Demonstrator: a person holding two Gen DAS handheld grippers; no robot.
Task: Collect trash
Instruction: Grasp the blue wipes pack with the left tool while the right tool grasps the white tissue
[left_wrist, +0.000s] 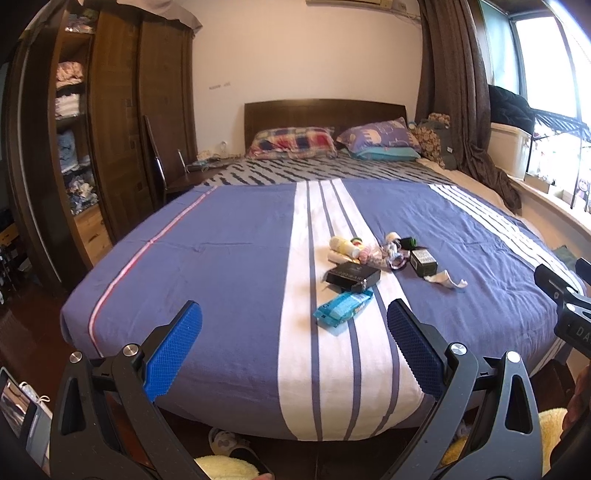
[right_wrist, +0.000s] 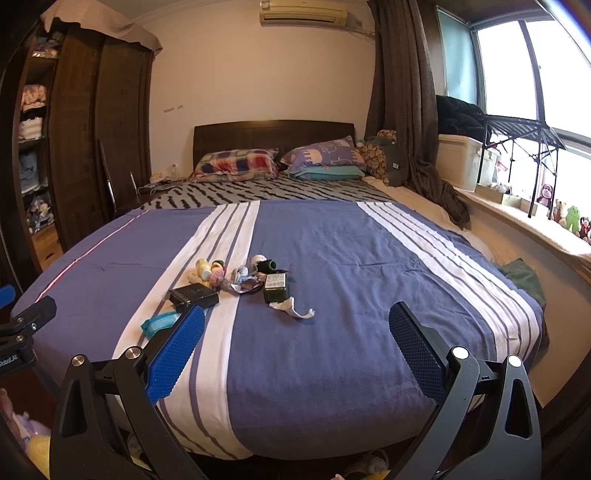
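A small pile of trash lies on the blue and white striped bedspread (left_wrist: 229, 258): a blue packet (left_wrist: 342, 307), a flat black box (left_wrist: 352, 276), a dark green box (left_wrist: 423, 261), a pale bottle (left_wrist: 344, 246), crumpled wrappers (left_wrist: 388, 253) and a white paper scrap (left_wrist: 445, 279). The same pile shows in the right wrist view, with the black box (right_wrist: 194, 295), green box (right_wrist: 275, 286), scrap (right_wrist: 291, 309) and blue packet (right_wrist: 160, 322). My left gripper (left_wrist: 294, 325) is open and empty, short of the pile near the bed's foot. My right gripper (right_wrist: 296, 326) is open and empty, also short of it.
A dark wooden wardrobe (left_wrist: 122, 122) with clothes stands left of the bed. Pillows (left_wrist: 293, 142) lie by the headboard. A brown curtain (right_wrist: 402, 96), a window sill with toys (right_wrist: 565, 218) and a folding rack are on the right. Slippers (left_wrist: 229, 443) sit under the bed's foot.
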